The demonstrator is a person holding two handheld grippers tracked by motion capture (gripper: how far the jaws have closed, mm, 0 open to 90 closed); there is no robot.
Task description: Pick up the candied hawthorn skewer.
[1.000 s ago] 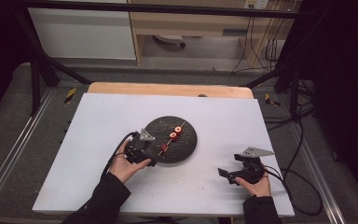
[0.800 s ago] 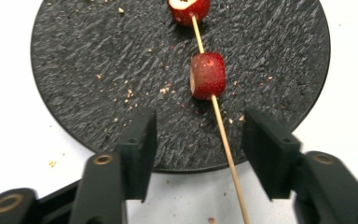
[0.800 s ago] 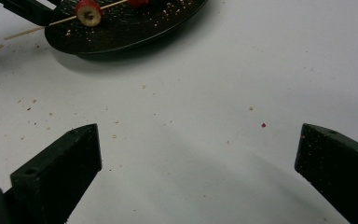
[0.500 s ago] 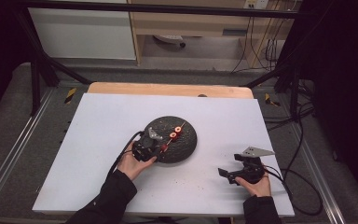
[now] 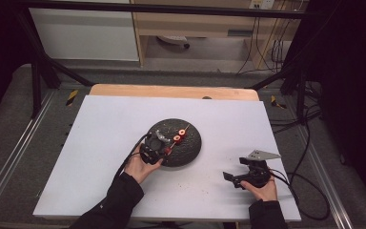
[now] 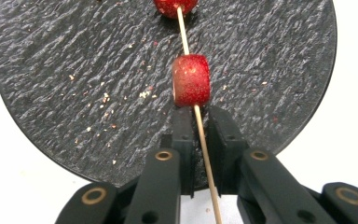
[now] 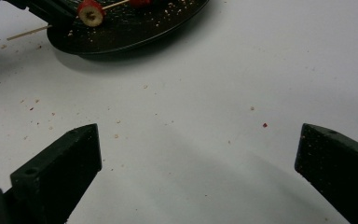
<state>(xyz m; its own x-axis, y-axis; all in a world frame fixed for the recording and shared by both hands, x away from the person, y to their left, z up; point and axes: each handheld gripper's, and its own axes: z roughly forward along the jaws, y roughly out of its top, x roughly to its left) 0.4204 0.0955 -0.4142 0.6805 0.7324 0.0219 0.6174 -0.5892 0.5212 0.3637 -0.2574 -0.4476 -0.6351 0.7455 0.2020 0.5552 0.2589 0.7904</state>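
Since a second ago my left tool point(image 5: 166, 149) has slid up over the plate point(image 5: 190, 150) rim, its jaws closing in on the skewer point(image 6: 203, 140).

On the white counter point(image 5: 100, 129), I see the thin stick running between my left tool's nearly shut jaws, just behind a red bead point(image 6: 191, 80); whether the pads pinch it I cannot tell. A second bead point(image 6: 175, 6) sits farther up the stick, over the dark plate. My right tool point(image 7: 198, 158) rests well apart near the counter's right edge, jaws wide open on nothing, crumbs scattered beneath.
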